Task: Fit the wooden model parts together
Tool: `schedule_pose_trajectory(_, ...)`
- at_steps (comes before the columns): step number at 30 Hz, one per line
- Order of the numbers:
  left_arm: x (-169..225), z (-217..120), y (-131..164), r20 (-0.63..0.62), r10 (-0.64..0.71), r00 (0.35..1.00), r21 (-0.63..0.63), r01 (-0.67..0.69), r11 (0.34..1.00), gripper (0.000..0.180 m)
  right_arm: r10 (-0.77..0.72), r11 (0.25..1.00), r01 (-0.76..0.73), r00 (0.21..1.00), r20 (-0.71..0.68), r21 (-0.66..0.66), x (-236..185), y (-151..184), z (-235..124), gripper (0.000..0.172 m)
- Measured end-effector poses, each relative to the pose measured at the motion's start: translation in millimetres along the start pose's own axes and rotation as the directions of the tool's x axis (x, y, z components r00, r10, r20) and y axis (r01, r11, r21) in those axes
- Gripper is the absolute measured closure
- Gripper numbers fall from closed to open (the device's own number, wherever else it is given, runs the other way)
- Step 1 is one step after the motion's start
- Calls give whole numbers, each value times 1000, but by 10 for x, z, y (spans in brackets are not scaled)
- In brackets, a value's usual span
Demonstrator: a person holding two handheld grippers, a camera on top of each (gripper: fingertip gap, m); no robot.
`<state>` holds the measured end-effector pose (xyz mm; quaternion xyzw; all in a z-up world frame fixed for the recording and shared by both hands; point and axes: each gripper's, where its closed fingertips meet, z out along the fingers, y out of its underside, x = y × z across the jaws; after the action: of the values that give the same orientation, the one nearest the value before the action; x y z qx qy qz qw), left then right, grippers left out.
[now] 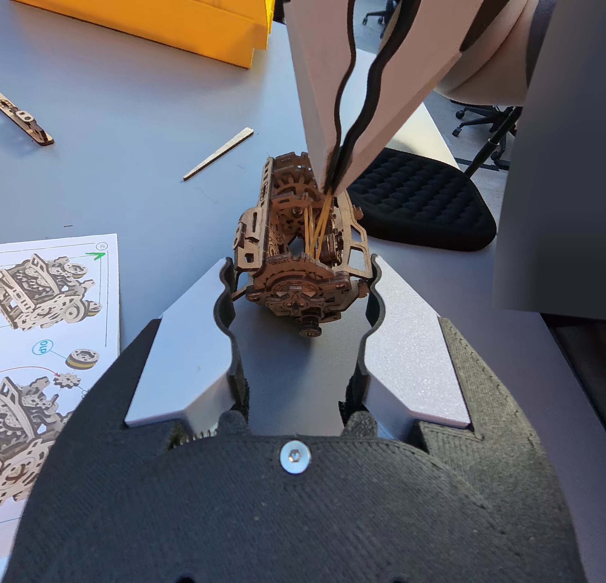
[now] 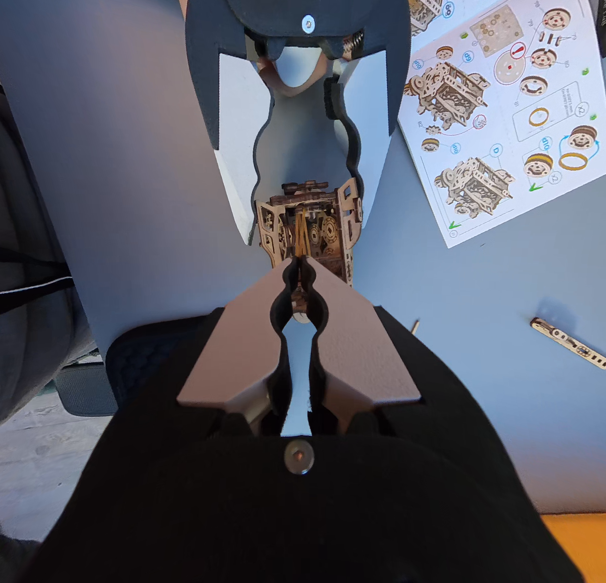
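A brown wooden gear model (image 1: 295,272) stands on the grey table (image 1: 131,124). My left gripper (image 1: 301,263) is spread wide, and its two pads press on the model's side plates and hold it by its near end. My right gripper (image 2: 299,260) comes down from above. It is shut on a yellow rubber band (image 1: 318,226) and pulls it taut out of the model's open top. In the right wrist view the model (image 2: 311,226) sits between the left gripper's fingertips (image 2: 252,232), with the band (image 2: 300,236) running up to my closed tips.
An instruction sheet (image 1: 49,304) lies left of the model. A thin wooden stick (image 1: 218,158) and a slotted wooden strip (image 1: 26,121) lie farther out. A yellow box (image 1: 147,12) stands at the back. A black padded seat (image 1: 419,199) is beyond the table edge on the right. Some 4 cm of space lies between my two pairs of fingers.
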<state>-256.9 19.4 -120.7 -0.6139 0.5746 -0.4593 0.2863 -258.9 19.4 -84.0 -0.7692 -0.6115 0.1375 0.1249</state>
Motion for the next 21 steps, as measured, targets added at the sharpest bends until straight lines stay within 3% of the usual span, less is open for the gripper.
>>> schedule_pose_trajectory(5,0,0,0,1,2,1000,0,-2,1000,100,99,995,-99,995,11,-7,-17,43,34,172)
schedule_pose_trajectory(21,-1,1,-1,3,3,1000,-1,-3,1000,100,277,953,-265,958,-69,148,36,141,115,172)
